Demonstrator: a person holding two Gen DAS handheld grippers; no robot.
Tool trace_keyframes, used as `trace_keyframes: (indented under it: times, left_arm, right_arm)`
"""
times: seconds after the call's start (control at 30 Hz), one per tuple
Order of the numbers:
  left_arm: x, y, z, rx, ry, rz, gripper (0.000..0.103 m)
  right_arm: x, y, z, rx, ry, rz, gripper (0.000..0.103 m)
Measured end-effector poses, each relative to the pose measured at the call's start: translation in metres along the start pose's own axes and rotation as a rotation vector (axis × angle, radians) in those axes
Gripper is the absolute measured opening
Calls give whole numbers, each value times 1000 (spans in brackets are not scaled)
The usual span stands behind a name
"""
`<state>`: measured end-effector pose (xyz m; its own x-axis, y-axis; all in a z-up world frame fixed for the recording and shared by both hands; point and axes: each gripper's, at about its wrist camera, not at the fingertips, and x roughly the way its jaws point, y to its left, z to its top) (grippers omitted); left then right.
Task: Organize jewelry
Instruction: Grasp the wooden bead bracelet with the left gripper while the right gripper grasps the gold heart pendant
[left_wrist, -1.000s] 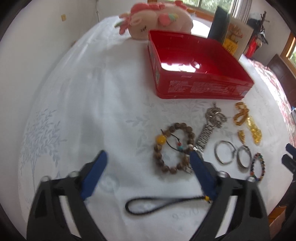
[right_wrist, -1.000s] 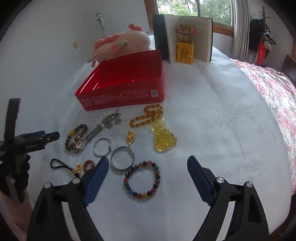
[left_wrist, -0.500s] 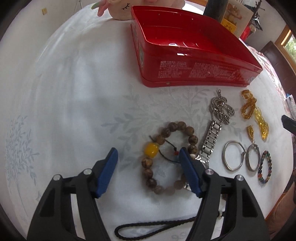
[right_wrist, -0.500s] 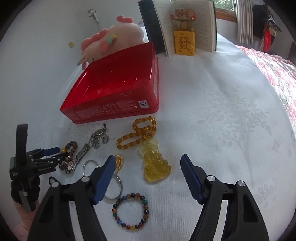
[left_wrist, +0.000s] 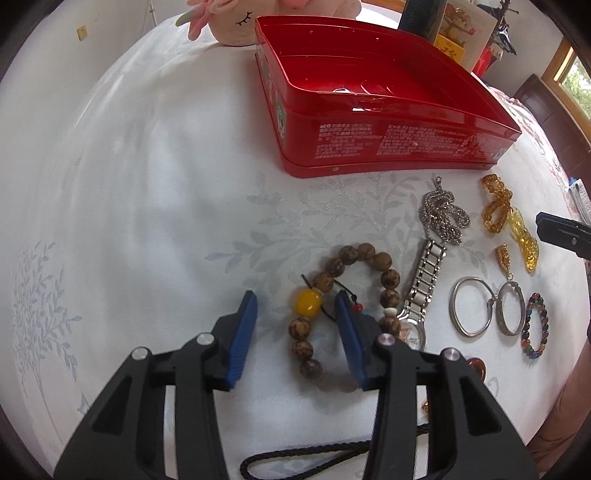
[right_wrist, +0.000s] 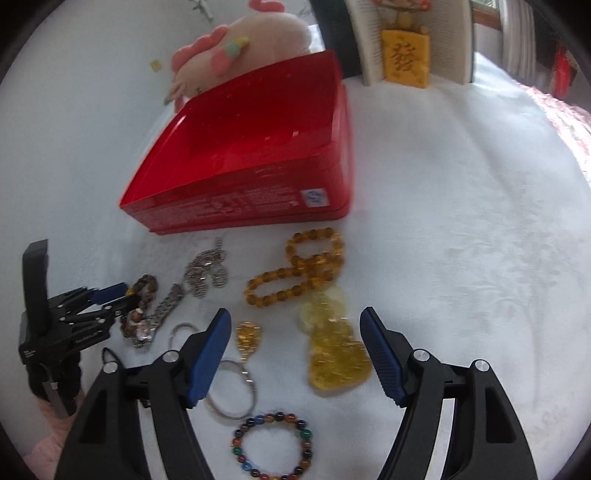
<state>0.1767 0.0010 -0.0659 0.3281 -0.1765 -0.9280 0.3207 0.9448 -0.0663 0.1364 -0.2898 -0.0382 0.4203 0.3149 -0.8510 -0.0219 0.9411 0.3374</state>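
Note:
A brown wooden bead bracelet (left_wrist: 354, 258) with one big yellow bead (left_wrist: 306, 302) lies on the white cloth. My left gripper (left_wrist: 295, 295) points down over it, its jaws closing. The bracelet's left side and the yellow bead sit between the blue pads (left_wrist: 242, 332), with gaps still showing on both sides. In the right wrist view the left gripper (right_wrist: 110, 295) stands low at the wooden bracelet (right_wrist: 146, 284). My right gripper (right_wrist: 293, 314) is open above a clear yellow pendant (right_wrist: 336, 354) on an amber bead string (right_wrist: 299, 269). The red tin (left_wrist: 369, 147) stands open behind.
A silver watch (left_wrist: 424, 273), silver chain (left_wrist: 443, 218), two silver rings (left_wrist: 472, 310), a gold charm (right_wrist: 249, 336), a multicoloured bead bracelet (right_wrist: 273, 446) and a black cord (left_wrist: 306, 454) lie around. A plush toy (right_wrist: 240, 51) and an open book (right_wrist: 410, 37) stand behind the tin (right_wrist: 240, 199).
The left gripper came down over the wooden bracelet and its jaws narrowed around the yellow-bead side. The right gripper moved forward from the multicoloured bracelet to the yellow pendant.

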Motion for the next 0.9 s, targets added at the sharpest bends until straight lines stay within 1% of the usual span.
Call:
trace_keyframes:
  times: [0.07, 0.13, 0.17, 0.2, 0.33, 0.47, 0.6, 0.67, 0.7, 0.73, 0.83, 0.9]
  left_arm:
    - [0, 0, 1, 1, -1, 3, 43]
    - [0, -2, 2, 4, 0, 5, 42]
    - [1, -3, 3, 6, -2, 7, 41]
    - [1, -3, 4, 8, -5, 8, 39]
    - [2, 0, 7, -7, -11, 5, 28]
    - [2, 1, 6, -10, -12, 1, 27]
    - [3, 0, 5, -7, -16, 5, 27]
    - [3, 0, 5, -11, -21, 2, 27]
    - [2, 1, 5, -13, -23, 1, 26]
    - [2, 1, 5, -15, -26, -2, 22]
    - [1, 1, 4, -27, -33, -4, 13]
    - [-1, 5, 3, -39, -36, -18, 11]
  right_arm:
    - [2, 7, 2, -17, 6, 10, 71]
    - [4, 13, 1, -26, 23, 33, 58]
    - [6, 14, 0, -27, 39, 52, 55]
    - [10, 16, -1, -27, 58, 59, 48]
    - [22, 24, -5, -37, 108, 59, 38]
    - [32, 28, -6, -40, 131, 43, 37]
    - [37, 31, -6, -54, 137, 3, 37]
    - [38, 35, -7, -79, 131, -32, 34]
    - [39, 37, -7, -92, 127, -61, 26]
    - [40, 38, -7, -99, 120, -94, 20]
    - [38, 37, -9, -96, 109, -88, 20]
    - [35, 34, -10, -88, 99, -76, 19]
